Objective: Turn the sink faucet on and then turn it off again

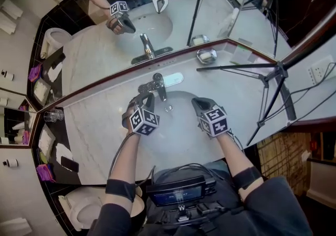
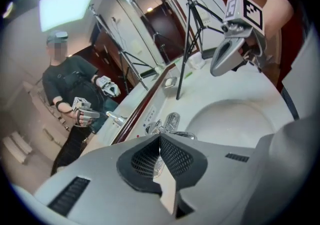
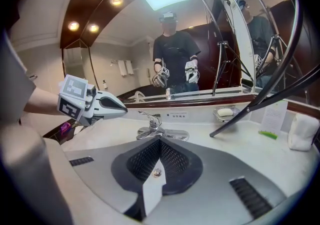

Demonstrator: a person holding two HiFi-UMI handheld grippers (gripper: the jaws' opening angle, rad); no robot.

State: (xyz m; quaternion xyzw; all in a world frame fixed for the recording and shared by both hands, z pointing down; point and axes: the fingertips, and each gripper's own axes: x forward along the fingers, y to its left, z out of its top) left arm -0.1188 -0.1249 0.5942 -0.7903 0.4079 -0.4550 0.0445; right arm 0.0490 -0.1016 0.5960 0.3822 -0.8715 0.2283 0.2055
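The chrome faucet point(image 1: 157, 85) stands at the back rim of the white sink basin point(image 1: 184, 111), its lever point(image 3: 147, 115) on top. No stream of water shows under the spout. My left gripper point(image 1: 147, 96) hovers just left of the faucet, close to it, jaws shut with nothing between them. In the left gripper view the left gripper point(image 2: 160, 136) points at the faucet point(image 2: 170, 121) from just in front of it. My right gripper point(image 1: 199, 104) hangs over the right side of the basin, also shut and empty. In the right gripper view, the right gripper point(image 3: 160, 140) faces the faucet point(image 3: 152, 128).
A mirror point(image 1: 157, 25) rises behind the marble counter point(image 1: 105, 125). A soap dish point(image 1: 206, 55) sits at the back right. A black tripod point(image 1: 273, 77) stands across the counter's right part. A glass point(image 1: 52, 116) sits at the left end, and a toilet point(image 1: 84, 206) is at the lower left.
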